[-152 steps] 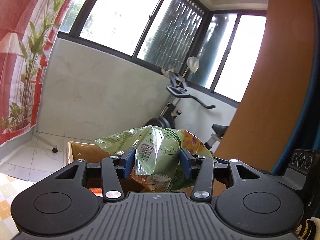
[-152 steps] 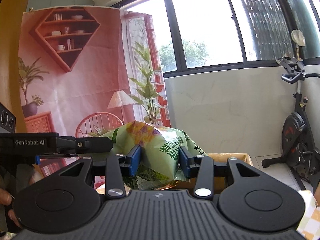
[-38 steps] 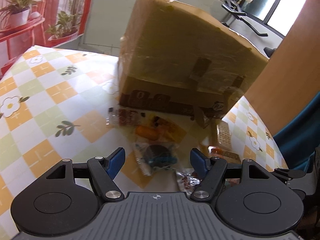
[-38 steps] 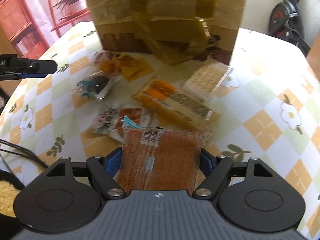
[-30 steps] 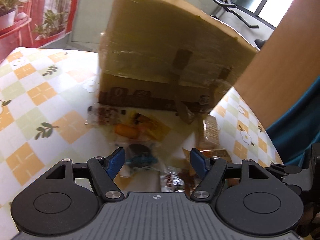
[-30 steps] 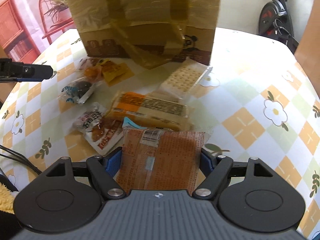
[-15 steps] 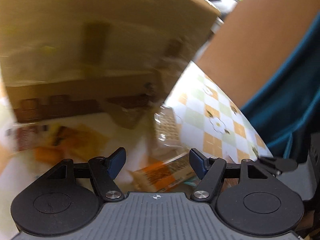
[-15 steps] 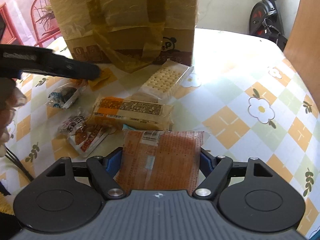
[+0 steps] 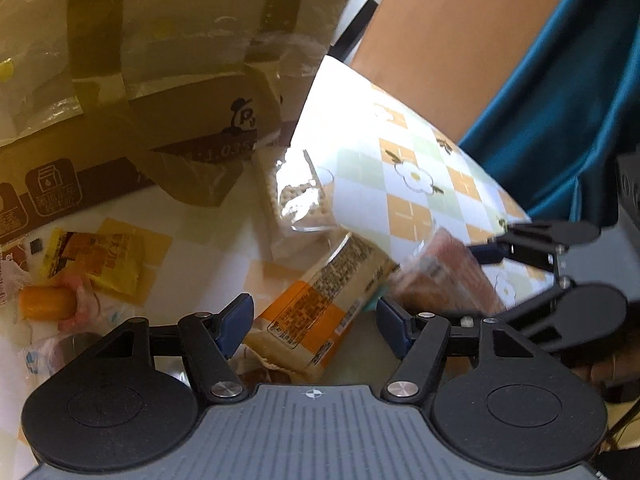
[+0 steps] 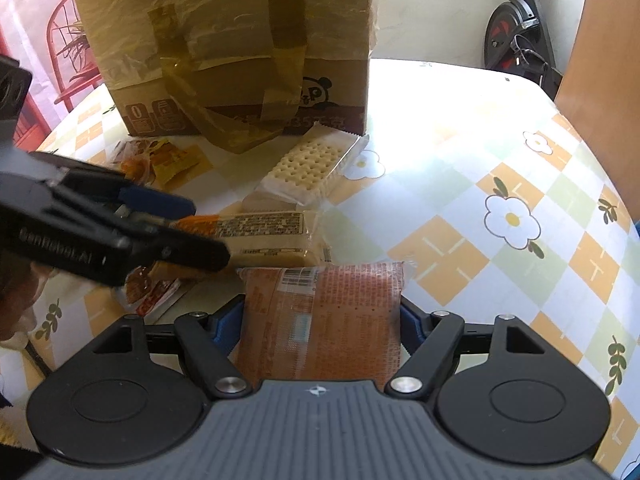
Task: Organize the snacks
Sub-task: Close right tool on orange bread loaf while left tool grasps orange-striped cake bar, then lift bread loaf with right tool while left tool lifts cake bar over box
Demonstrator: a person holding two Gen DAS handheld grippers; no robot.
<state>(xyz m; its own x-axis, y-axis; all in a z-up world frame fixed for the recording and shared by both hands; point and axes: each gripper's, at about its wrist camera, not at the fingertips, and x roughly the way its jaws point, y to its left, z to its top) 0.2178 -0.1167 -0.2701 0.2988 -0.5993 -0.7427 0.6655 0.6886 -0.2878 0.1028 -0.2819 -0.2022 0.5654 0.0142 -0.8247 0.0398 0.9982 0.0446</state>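
- My right gripper is clamped on the orange-red snack packet, one blue pad against each long edge, held just above the checked tablecloth.
- My left gripper has its jaws apart and has just been narrowing them. The long orange-and-cream bread pack lies between the pads, but neither pad presses on it.
- From the right wrist, that bread pack sits at twelve o'clock, just beyond my held packet. The clear-wrapped cracker sleeve is further out at twelve, against the foot of the taped cardboard box.
- Smaller sweets, a yellow sachet among them, lie at nine o'clock from the left wrist.
- I judge the bread pack light and soft. Its film looks slick and air-filled, so it may squash or slide.
- I would take it across its narrow width near the middle, closing gently.
- The crackers look brittle, so they want a light grip on the long sides.
- My packet looks flat and limp, so it may sag.
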